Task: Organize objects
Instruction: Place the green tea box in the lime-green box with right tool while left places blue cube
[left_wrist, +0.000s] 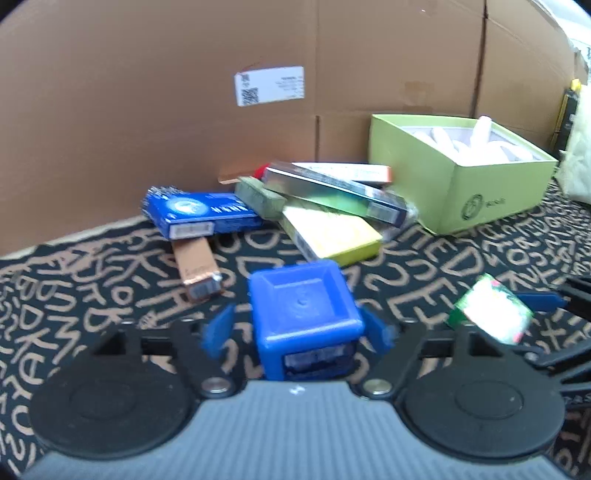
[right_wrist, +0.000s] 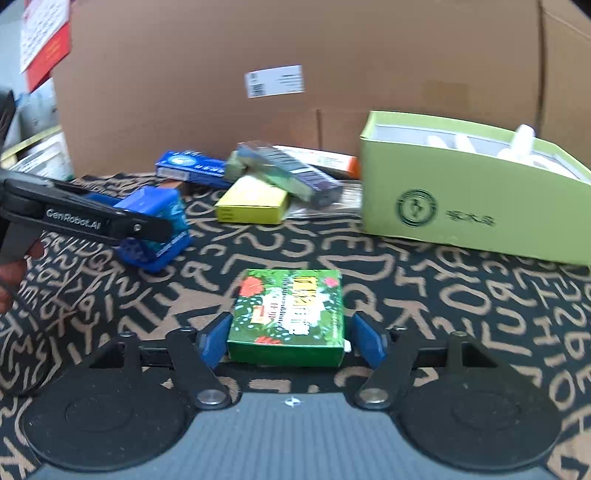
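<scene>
In the left wrist view a blue plastic box (left_wrist: 306, 310) sits between the fingers of my left gripper (left_wrist: 299, 328); the right pad touches it, while a gap shows at the left pad. The box also shows in the right wrist view (right_wrist: 155, 225). My right gripper (right_wrist: 291, 338) is shut on a green flowered carton (right_wrist: 291, 317), held above the patterned cloth. The carton shows at the right of the left wrist view (left_wrist: 491, 314). A pile of flat cartons lies beyond: a blue one (left_wrist: 199, 214), a yellow one (left_wrist: 332, 236) and a dark long one (left_wrist: 332, 188).
A light-green open box (right_wrist: 472, 206) with white items stands at the right. A large cardboard box (right_wrist: 295, 74) forms a wall behind the pile. A copper-coloured carton (left_wrist: 195, 266) lies on the lettered black cloth (right_wrist: 443, 314).
</scene>
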